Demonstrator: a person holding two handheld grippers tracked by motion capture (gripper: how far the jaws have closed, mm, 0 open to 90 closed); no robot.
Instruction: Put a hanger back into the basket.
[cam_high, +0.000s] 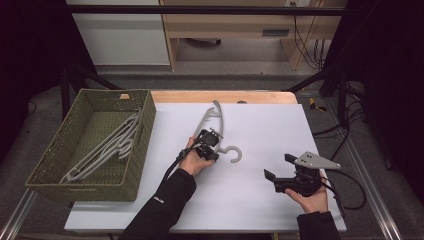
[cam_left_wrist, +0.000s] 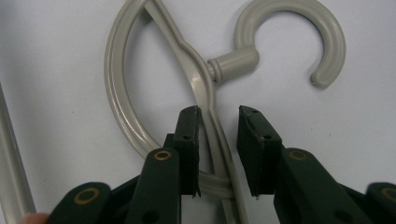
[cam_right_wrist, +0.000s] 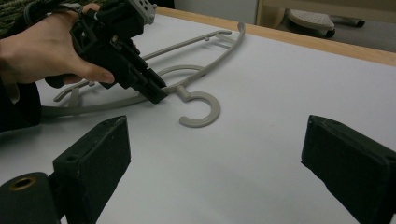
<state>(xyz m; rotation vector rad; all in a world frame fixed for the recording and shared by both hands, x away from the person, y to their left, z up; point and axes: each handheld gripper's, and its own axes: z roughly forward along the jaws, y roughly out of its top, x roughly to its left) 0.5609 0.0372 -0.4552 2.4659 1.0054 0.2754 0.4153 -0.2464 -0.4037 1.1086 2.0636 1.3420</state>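
**Hanger bar being straddled by narrowed left jaws**

Hanger (cam_left_wrist: 205, 88) is being kept flat on the white table (cam_high: 260, 130), its bar running between the left gripper (cam_left_wrist: 218, 116) pads, touching one pad (cam_left_wrist: 189, 140); the other stands just apart. Farther right, the right gripper (cam_right_wrist: 212, 154) is being held wide, nothing between.

Left hand-held gripper (cam_right_wrist: 156, 95) on grey hanger (cam_right_wrist: 198, 109)
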